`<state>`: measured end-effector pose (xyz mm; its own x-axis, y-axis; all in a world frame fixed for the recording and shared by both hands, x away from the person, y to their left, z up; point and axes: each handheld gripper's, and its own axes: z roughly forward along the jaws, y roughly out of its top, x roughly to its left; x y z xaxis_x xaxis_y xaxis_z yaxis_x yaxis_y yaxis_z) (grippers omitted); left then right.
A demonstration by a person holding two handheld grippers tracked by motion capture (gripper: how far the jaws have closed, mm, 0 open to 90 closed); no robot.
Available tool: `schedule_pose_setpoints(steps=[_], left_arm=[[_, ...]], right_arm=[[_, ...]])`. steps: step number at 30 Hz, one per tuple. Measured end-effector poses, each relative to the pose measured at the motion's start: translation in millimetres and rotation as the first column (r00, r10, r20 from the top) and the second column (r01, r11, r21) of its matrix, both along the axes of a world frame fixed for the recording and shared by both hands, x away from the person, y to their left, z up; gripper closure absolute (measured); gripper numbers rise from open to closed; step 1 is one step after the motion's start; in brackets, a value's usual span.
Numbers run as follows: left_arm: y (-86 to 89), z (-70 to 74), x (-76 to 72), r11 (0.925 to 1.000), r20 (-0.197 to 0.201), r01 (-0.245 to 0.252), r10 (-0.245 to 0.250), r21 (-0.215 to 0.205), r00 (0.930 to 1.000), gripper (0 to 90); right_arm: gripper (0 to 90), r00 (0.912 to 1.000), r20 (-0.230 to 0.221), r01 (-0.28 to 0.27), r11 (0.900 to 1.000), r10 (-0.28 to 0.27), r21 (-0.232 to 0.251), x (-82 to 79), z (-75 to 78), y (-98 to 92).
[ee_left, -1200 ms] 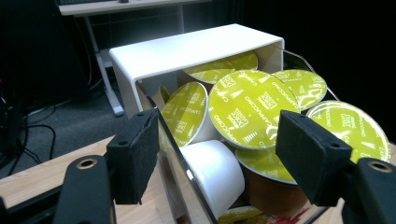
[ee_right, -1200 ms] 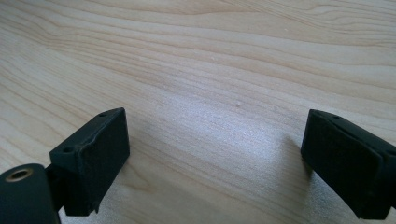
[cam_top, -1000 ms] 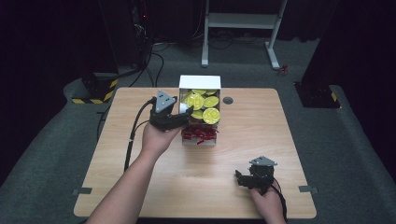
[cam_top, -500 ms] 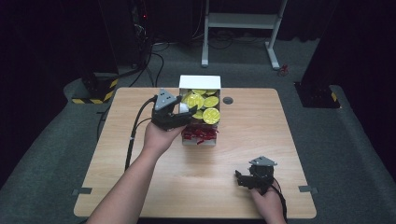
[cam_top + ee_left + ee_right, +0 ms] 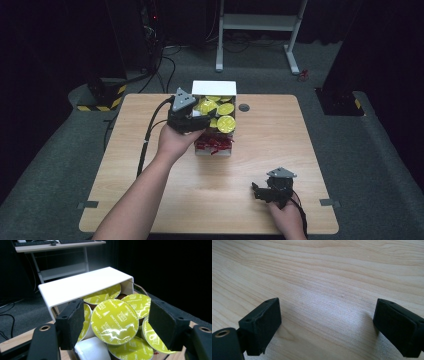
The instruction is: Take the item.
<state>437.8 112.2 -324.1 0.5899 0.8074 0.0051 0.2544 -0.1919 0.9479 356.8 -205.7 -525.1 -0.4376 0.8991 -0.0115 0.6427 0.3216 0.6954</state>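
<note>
Just above the middle of the high view, the left gripper [image 5: 202, 121] hovers at the near left edge of a white box [image 5: 214, 88] that stands at the far side of the table [image 5: 125, 165], the person's left hand [image 5: 174, 142] wrapped around its body and its cable [image 5: 149, 135] trailing down and left. Its jaws have just been opening a little and now stand part-way apart; in the left gripper view one yellow-lidded capsule [image 5: 114, 321] sits in the gap between the two pads [image 5: 72, 322], but neither pad presses on it, so nothing is held. More yellow capsules [image 5: 141, 305] crowd around it, above, right and below, and a white cup [image 5: 92, 349] shows at the bottom centre of that view, with the box's white flap [image 5: 82, 286] arching across the upper half. In the high view the capsules [image 5: 220, 111] fill the far part of the box and red packets [image 5: 212, 143] lie in its near part. Low and right of centre in the high view, the right gripper [image 5: 257, 191] rests on the table, well apart from the box, held by the right hand [image 5: 286, 216]. Its own view shows the jaws spread wide over bare wood [image 5: 332, 277] with nothing between them
</note>
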Motion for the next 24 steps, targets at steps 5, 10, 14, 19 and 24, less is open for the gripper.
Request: schedule_pose_setpoints(steps=[5, 10, 14, 19, 24], left_arm=[[-7.5, -6.5, 4.0, 0.9993, -0.015, -0.001, 0.002, 0.038, 0.9999, 28.7], [-10.2, -11.2, 6.3, 0.9990, -0.020, -0.004, 0.005, 0.045, 0.9998, 28.8], [-10.7, -14.1, 6.4, 0.9986, -0.009, -0.006, 0.007, 0.052, 0.9999, 30.2], [-11.7, -16.4, 4.6, 0.9981, 0.008, -0.015, 0.015, 0.060, 0.9999, 30.7], [-11.2, -17.8, 3.2, 0.9978, 0.018, -0.031, 0.030, 0.058, 0.9994, 35.0]], right_arm=[[7.9, 1.0000, 0.000, 0.000, 1.000, 0.000, 0.000, 0.0, 0.0, 0.0], [7.9, 1.0000, 0.000, 0.000, 1.000, 0.000, 0.000, 0.0, 0.0, 0.0], [7.9, 1.0000, 0.000, -0.001, 1.000, 0.001, 0.000, -0.1, 0.0, 0.0], [7.9, 1.0000, -0.004, -0.005, 1.000, 0.005, 0.001, -0.7, 0.2, 0.4], [7.9, 1.0000, -0.004, -0.005, 1.000, 0.005, 0.001, -0.7, 0.2, 0.4]])
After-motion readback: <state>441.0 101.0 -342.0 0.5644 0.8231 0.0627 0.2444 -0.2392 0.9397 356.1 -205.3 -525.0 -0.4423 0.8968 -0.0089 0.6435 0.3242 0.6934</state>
